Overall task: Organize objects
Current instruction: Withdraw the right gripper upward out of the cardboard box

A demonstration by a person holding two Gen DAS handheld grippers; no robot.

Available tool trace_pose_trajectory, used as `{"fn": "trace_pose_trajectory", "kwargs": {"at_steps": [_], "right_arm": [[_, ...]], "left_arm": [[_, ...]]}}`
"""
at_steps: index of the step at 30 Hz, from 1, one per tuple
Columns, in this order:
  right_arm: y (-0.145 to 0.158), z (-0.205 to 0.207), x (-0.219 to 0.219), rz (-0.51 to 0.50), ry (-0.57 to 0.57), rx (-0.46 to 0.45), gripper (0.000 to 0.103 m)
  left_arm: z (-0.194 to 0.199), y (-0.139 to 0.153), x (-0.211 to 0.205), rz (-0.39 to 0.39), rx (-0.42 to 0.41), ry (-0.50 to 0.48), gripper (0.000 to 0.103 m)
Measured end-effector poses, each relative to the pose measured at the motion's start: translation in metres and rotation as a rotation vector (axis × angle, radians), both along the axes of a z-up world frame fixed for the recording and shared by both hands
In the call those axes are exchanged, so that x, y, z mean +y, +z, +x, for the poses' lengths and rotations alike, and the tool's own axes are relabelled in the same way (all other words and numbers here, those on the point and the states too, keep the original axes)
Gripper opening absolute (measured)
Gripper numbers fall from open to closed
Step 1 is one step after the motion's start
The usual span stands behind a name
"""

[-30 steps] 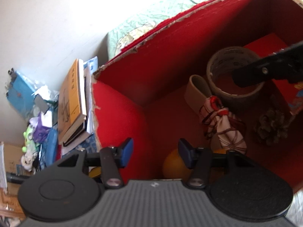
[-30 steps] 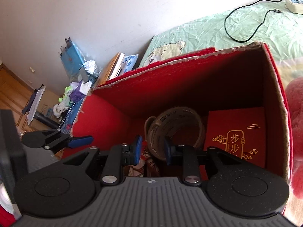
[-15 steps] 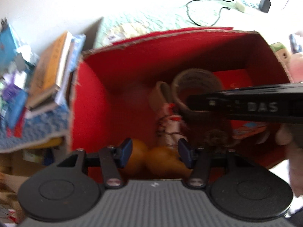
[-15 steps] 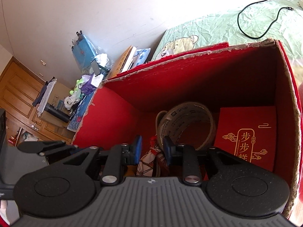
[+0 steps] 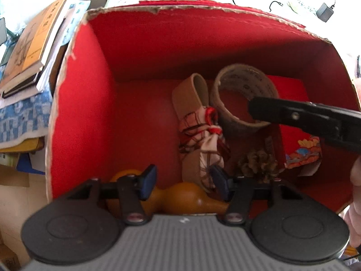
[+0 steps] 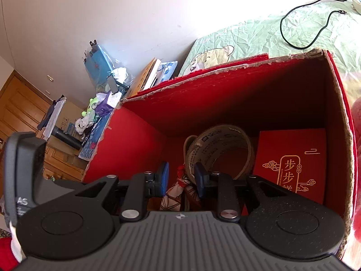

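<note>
An open red box (image 5: 74, 103) holds the objects. Inside lie a large tape roll (image 5: 243, 94), a smaller beige roll (image 5: 191, 92), a patterned cloth pouch (image 5: 203, 140), a pine cone (image 5: 257, 164), an orange gourd (image 5: 180, 198) and a red booklet (image 6: 293, 164). My left gripper (image 5: 182, 180) hangs open above the gourd and the pouch's end, holding nothing. My right gripper (image 6: 181, 178) stands open with a narrow gap over the pouch (image 6: 176, 194), beside the tape roll (image 6: 221, 151). One of its fingers (image 5: 304, 117) crosses the roll in the left wrist view.
Books (image 5: 33, 40) are stacked left of the box on a blue patterned cloth. A green bedsheet (image 6: 259, 36) with a black cable (image 6: 300, 22) lies behind the box. Toys and clutter (image 6: 99, 103) sit by the wall. A hand (image 5: 355, 194) shows at the right edge.
The left gripper has rolled and swung over the box, now looking almost straight down into it, with the gourd and pine cone in fuller view. The right gripper has stayed put.
</note>
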State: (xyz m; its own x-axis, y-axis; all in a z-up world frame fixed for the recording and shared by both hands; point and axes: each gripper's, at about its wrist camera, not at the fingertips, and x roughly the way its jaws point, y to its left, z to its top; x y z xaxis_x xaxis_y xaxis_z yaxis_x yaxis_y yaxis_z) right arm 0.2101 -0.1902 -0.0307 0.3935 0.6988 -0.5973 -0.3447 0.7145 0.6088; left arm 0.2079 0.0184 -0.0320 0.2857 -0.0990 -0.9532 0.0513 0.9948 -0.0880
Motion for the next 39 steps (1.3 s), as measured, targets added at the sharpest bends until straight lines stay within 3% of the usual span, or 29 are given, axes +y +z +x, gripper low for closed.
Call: {"fn": "trace_pose_trajectory", "kwargs": {"at_steps": [6,12,14,20,31,39], "right_arm": [[0.000,0.000,-0.001,-0.003,-0.020,-0.002,0.028],[0.001,-0.001,-0.002,-0.004,-0.034,-0.025,0.028],[0.001,-0.002,-0.003,-0.006,-0.049,-0.029,0.028],[0.002,0.000,-0.003,-0.021,-0.075,-0.034,0.028],[-0.001,0.003,-0.004,-0.042,-0.096,0.010,0.029],[-0.002,0.004,-0.005,-0.050,-0.098,0.025,0.029]], "left_arm": [[-0.012,0.012,-0.017,0.155,-0.100,-0.116,0.058],[-0.017,0.037,-0.001,0.082,-0.210,-0.065,0.061],[-0.017,0.039,0.000,0.081,-0.233,-0.032,0.066],[-0.015,0.038,-0.006,0.070,-0.229,0.018,0.070],[-0.018,0.030,-0.021,0.160,-0.272,0.030,0.073],[-0.012,0.029,-0.018,0.163,-0.282,0.052,0.074]]}}
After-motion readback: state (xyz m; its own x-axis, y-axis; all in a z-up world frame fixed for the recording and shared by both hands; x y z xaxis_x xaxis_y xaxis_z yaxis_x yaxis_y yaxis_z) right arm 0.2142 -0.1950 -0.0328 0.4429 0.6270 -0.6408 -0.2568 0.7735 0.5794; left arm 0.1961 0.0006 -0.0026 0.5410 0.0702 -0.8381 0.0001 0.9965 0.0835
